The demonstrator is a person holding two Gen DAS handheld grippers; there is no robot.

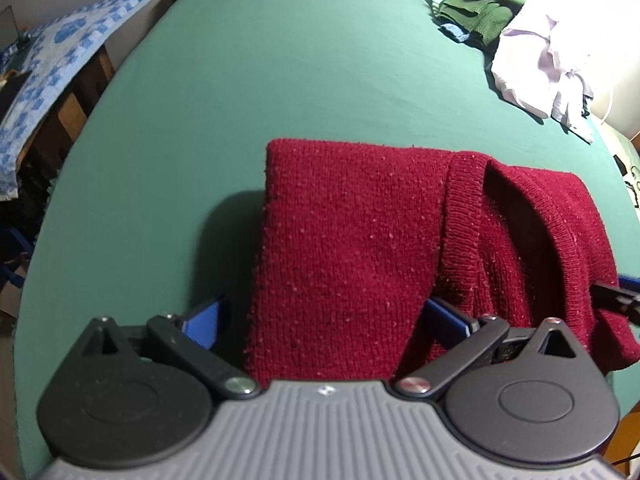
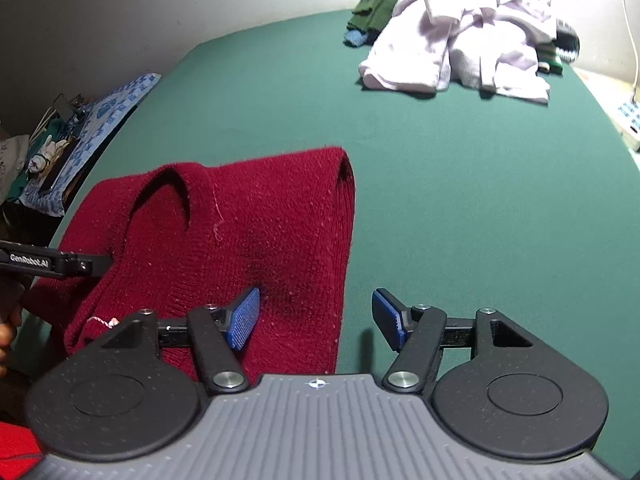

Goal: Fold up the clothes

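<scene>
The folded red knitted sweater point(image 1: 352, 240) was laid on the green-sheeted bed point(image 1: 240, 80), straddled but unpinched by the left claw point(image 1: 320, 320), the right claw point(image 2: 316, 320) spread apart over its edge, so flattening the raised collar seemed advisable.

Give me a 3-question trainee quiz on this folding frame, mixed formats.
1. True or false: the red sweater lies folded on the green sheet.
2. Right gripper, jaws: A) open, with the sweater's edge between them, B) shut on the sweater, C) shut on nothing.
3. Fill in: the pile of unfolded clothes has a pale lilac garment and a dark ____ one.

Key: 1 true; 2 A; 3 green.
</scene>
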